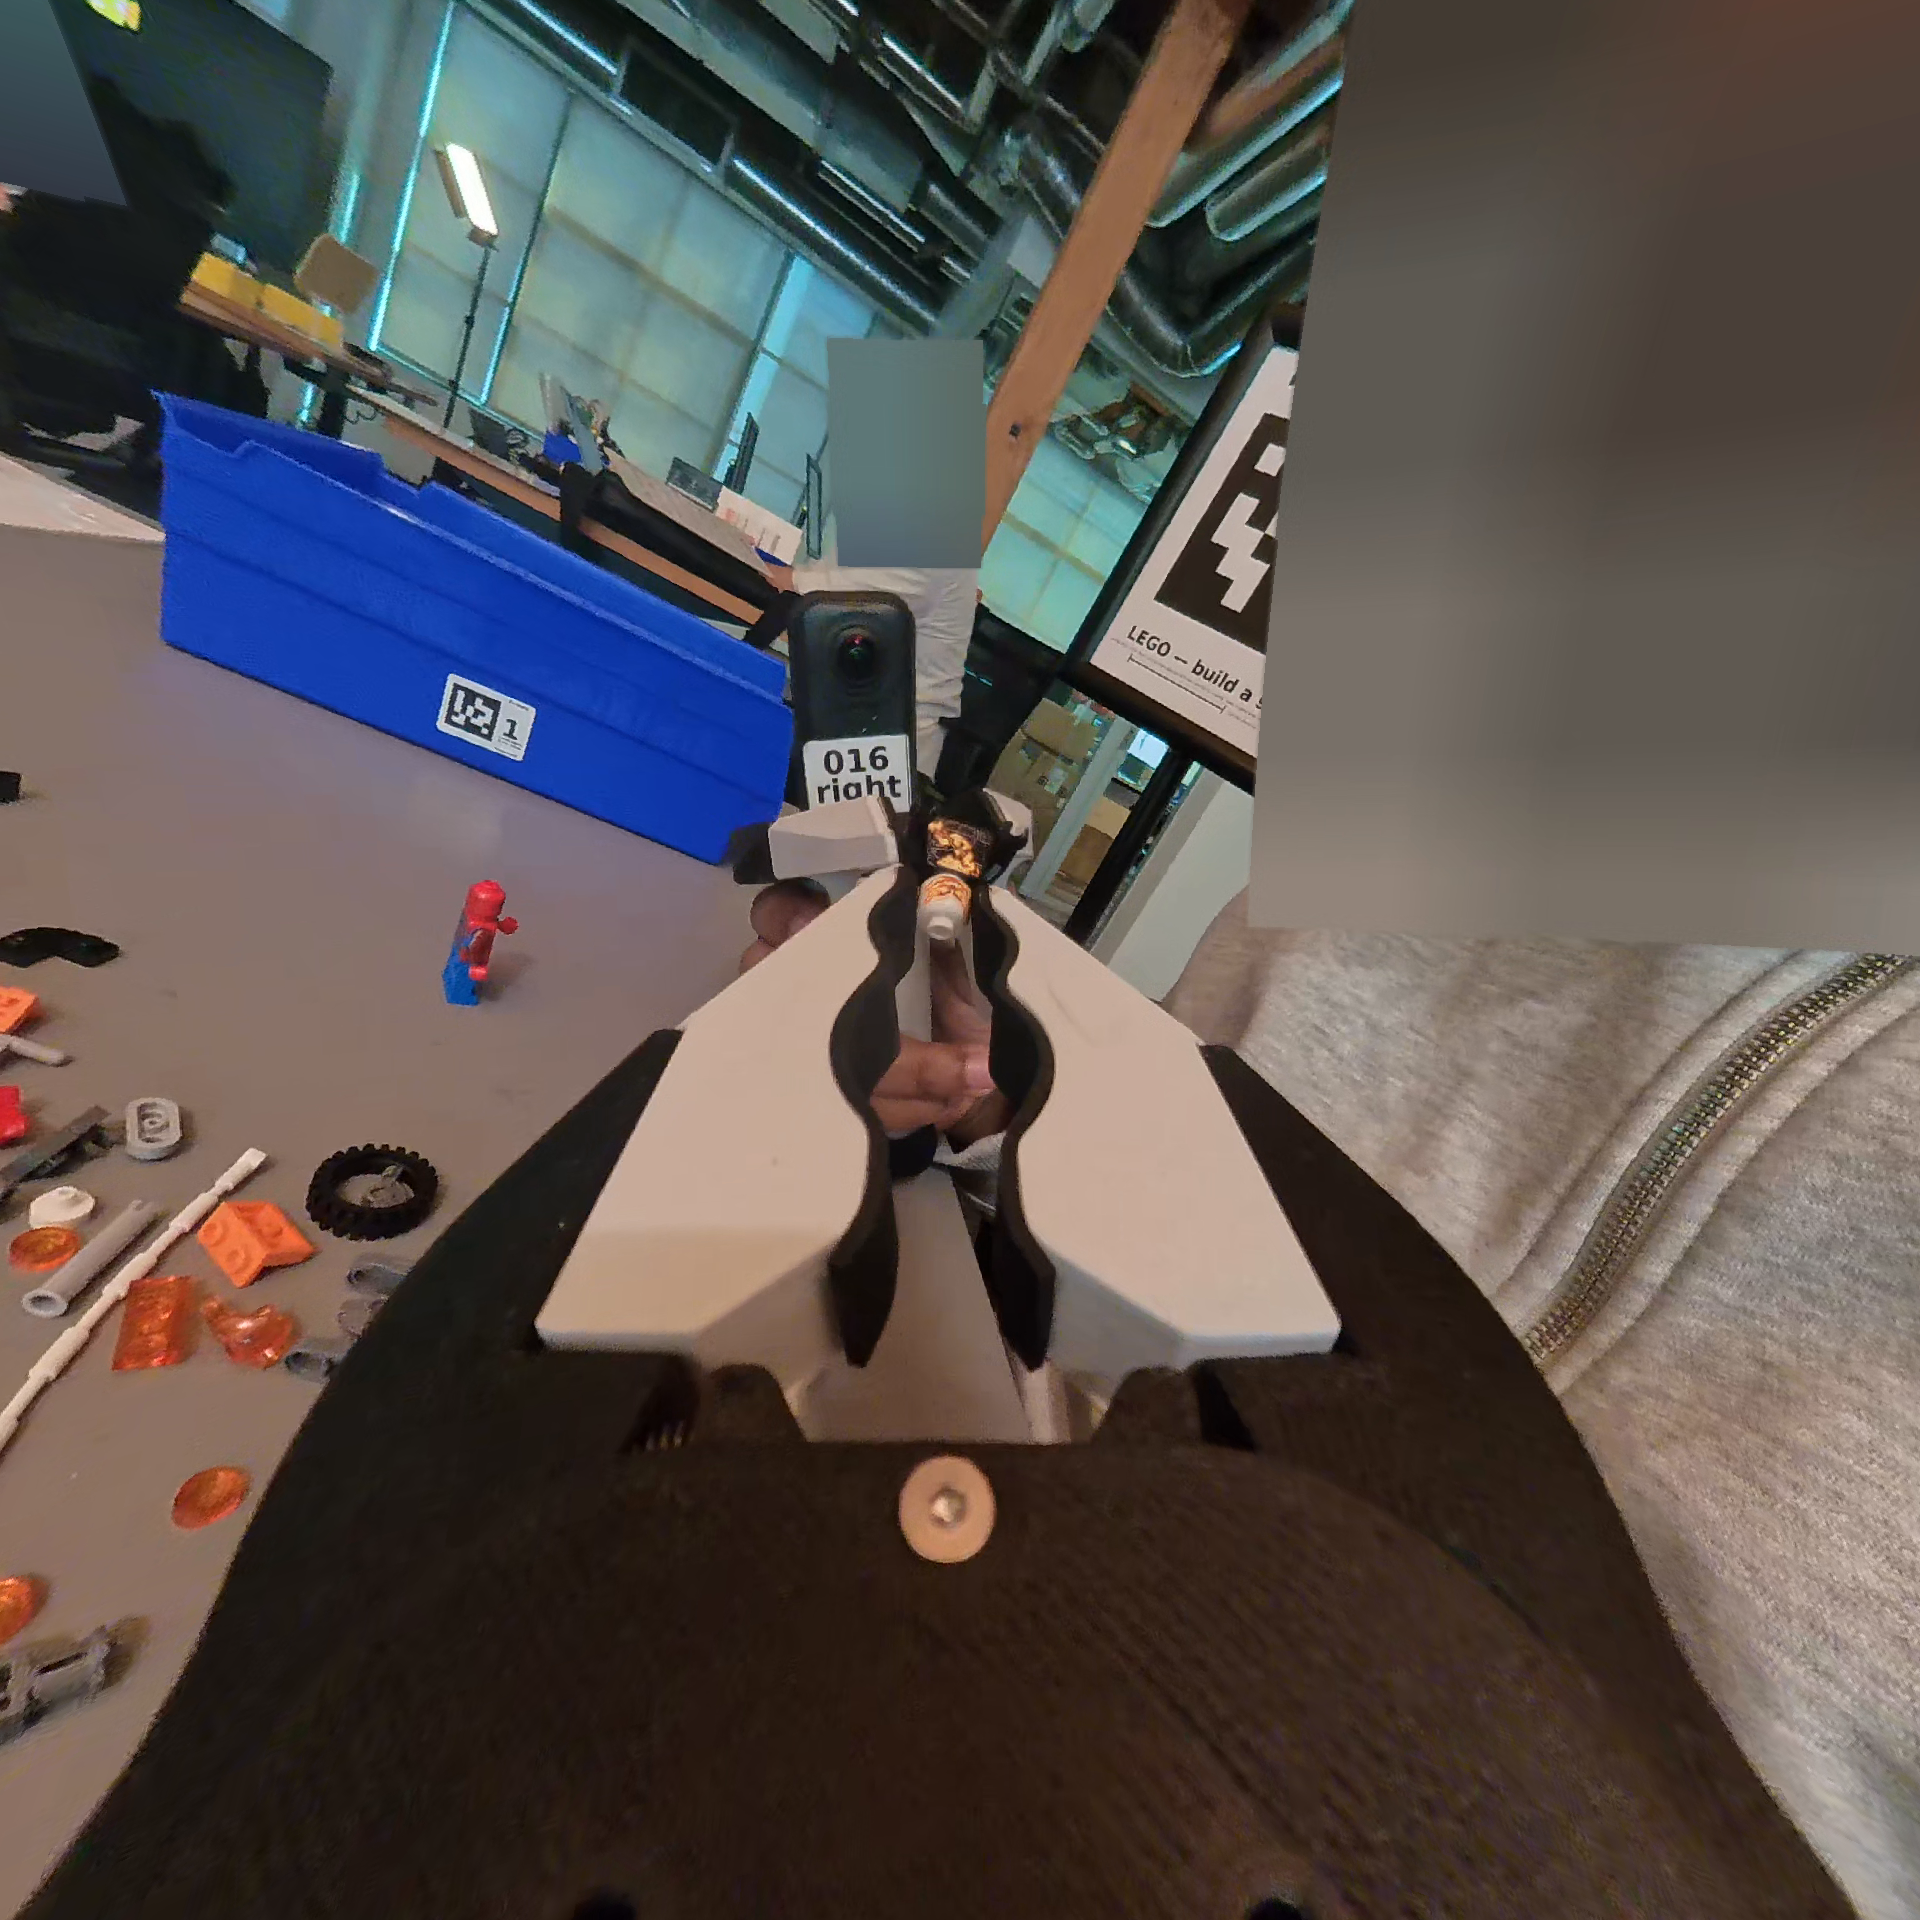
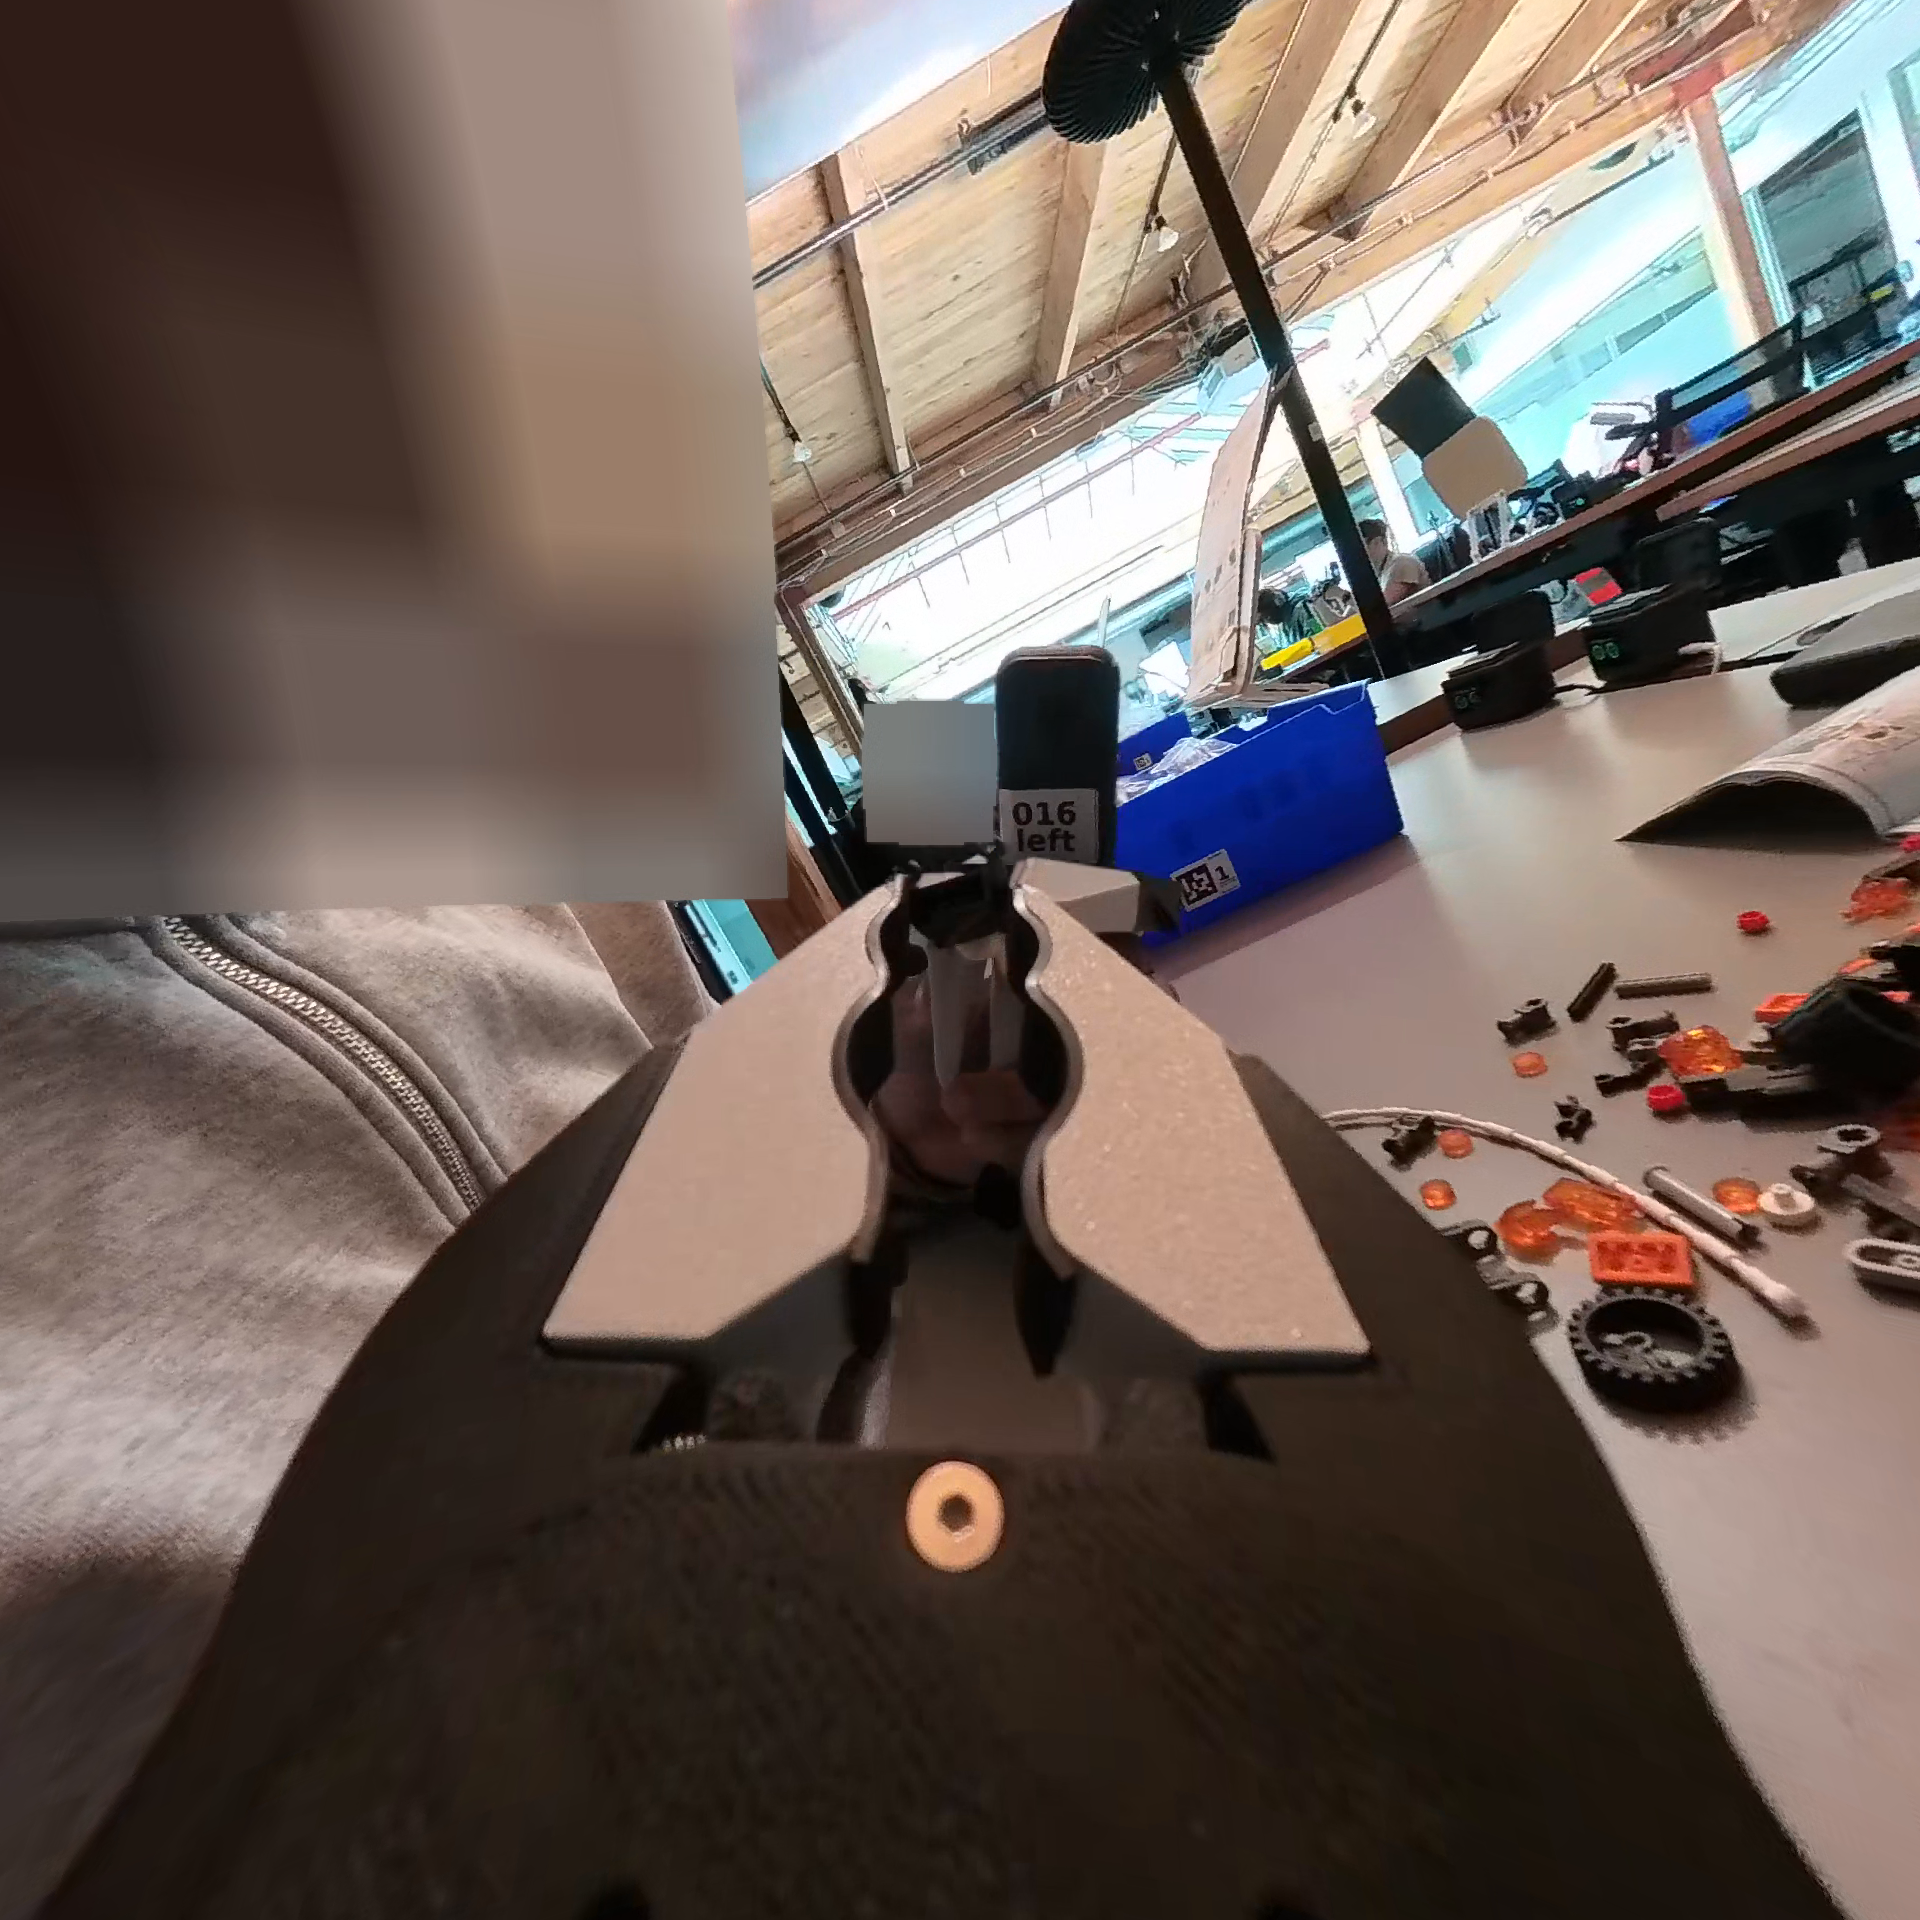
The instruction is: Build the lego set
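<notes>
Judging by how much still lies loose, the build is at an early stage. Both claws are raised off the grey worktop (image 1: pixel 312 831) and face each other tip to tip in front of the person's grey zipped jacket (image 1: pixel 1662 1247). The left claw (image 1: pixel 940 920) is clenched on a small white piece with orange print (image 1: pixel 943 902), and the right claw (image 2: pixel 961 925) is clenched on a small black piece (image 2: pixel 951 914); in the left wrist view that black part carries orange-gold print and sits touching the white one (whether the two are already pressed together I cannot tell).

Finished so far, as far as shows: a red and blue minifigure (image 1: pixel 478 940) standing upright on the worktop, well apart from the pile, and a partly assembled black and orange cluster (image 2: pixel 1829 1049) at the far right of the right wrist view.

Left to do is most of the set. Orange plates (image 1: pixel 255 1242), translucent orange rounds, a black tyre (image 1: pixel 371 1191), a white flexible hose (image 1: pixel 125 1278), grey pins and black connectors (image 2: pixel 1621 1039) are scattered unjoined. An open instruction booklet (image 2: pixel 1787 779) lies beyond them, near a blue bin (image 1: pixel 436 613).
</notes>
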